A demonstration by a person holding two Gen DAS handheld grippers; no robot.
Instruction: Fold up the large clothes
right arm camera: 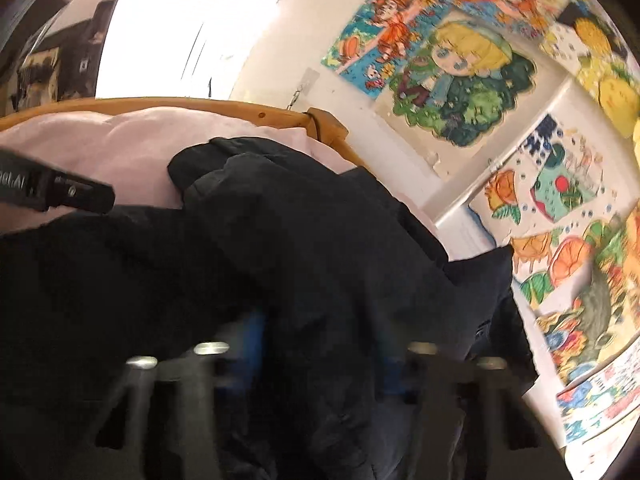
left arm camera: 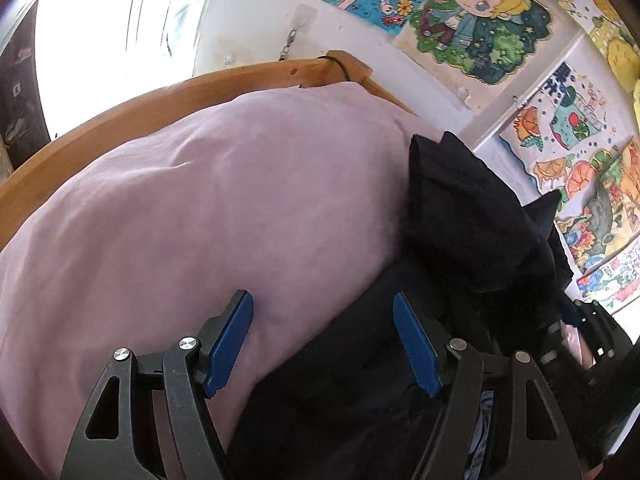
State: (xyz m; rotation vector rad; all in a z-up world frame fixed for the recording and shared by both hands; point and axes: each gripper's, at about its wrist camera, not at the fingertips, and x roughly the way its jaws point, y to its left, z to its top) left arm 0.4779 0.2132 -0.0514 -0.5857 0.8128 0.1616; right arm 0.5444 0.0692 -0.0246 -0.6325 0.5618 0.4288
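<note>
Your left gripper is wide open, empty, straddling the edge where the black garment meets the pink bedding. Right gripper is blurred and buried in black cloth — can't tell if it's closed. Risk, as I judge it: the left pinches pink bedding along with the garment — the fold drags the sheet.

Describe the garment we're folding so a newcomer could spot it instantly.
Start at the wooden bed frame with the pink bedding. On its side nearest the wall of colourful drawings lies the black garment, crumpled in a heap. It is the only dark fabric on the pale bed.
</note>
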